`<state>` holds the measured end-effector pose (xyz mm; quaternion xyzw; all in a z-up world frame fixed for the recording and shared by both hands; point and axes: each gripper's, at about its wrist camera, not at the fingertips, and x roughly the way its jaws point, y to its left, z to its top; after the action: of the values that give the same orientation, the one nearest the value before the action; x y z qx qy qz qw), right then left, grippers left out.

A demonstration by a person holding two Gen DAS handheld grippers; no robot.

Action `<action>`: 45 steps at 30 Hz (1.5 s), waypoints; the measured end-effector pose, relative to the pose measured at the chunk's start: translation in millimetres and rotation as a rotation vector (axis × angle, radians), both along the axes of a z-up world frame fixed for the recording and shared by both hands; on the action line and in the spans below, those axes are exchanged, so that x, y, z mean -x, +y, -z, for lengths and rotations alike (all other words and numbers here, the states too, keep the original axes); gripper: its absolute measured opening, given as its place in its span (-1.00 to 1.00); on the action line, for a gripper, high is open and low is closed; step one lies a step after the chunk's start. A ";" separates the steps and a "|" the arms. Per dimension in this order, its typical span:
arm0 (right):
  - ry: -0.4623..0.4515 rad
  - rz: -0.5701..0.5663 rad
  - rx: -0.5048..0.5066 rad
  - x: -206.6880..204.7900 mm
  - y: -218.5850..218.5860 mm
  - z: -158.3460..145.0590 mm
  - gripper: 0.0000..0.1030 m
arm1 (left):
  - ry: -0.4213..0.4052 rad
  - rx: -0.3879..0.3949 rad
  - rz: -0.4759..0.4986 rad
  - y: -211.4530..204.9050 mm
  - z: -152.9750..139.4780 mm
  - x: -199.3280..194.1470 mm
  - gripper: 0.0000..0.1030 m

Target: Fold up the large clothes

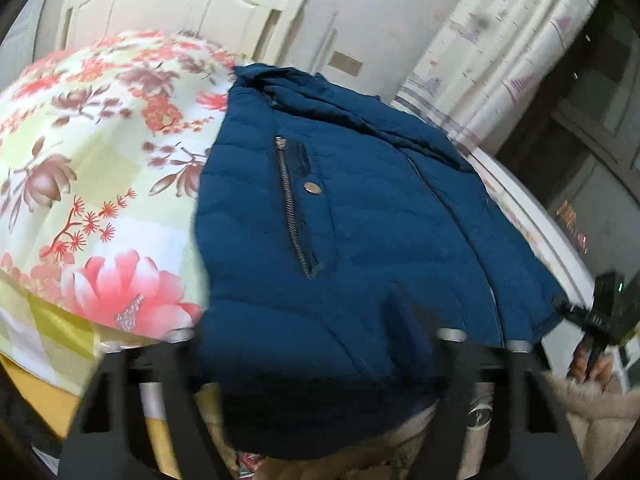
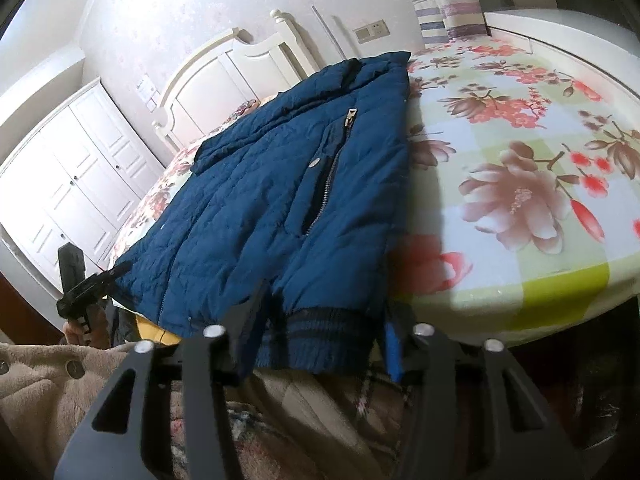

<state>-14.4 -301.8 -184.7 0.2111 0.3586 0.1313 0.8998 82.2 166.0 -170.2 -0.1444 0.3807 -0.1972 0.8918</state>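
Right ahead of both grippers, your left one (image 1: 320,344) and right one (image 2: 324,312) pinch the jacket (image 1: 360,208) hem, ready to fold it up the bed (image 2: 520,152).

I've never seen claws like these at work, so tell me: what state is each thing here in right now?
Blue jacket: lying flat on the bed, hem hanging over the near edge.
Pocket zip: partly open.
Left claw: closed on the hem.
Right claw: closed on the ribbed hem.
Bedsheet: spread smooth.
Wardrobe: doors shut.
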 end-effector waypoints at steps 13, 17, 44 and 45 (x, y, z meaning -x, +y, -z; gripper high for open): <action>-0.286 -0.102 -0.165 76.0 -9.3 -87.7 -0.73 | -0.213 0.504 0.062 62.7 -73.1 83.0 -0.75; -0.497 -0.140 -0.175 102.0 -8.0 -155.8 -0.71 | -0.288 0.666 0.153 80.0 -116.5 86.1 -0.71; 0.044 0.084 -0.062 -243.3 -41.2 -79.2 0.51 | 0.245 0.222 -0.103 85.3 -95.7 -251.7 0.91; 0.050 0.060 -0.040 -242.3 -39.7 -80.0 0.51 | 0.221 0.142 -0.044 72.4 -87.9 -251.2 0.91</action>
<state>227.9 -341.5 -104.7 0.2430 0.3718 0.1060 0.8897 333.4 238.4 -82.3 -0.2363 0.4583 -0.1872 0.8361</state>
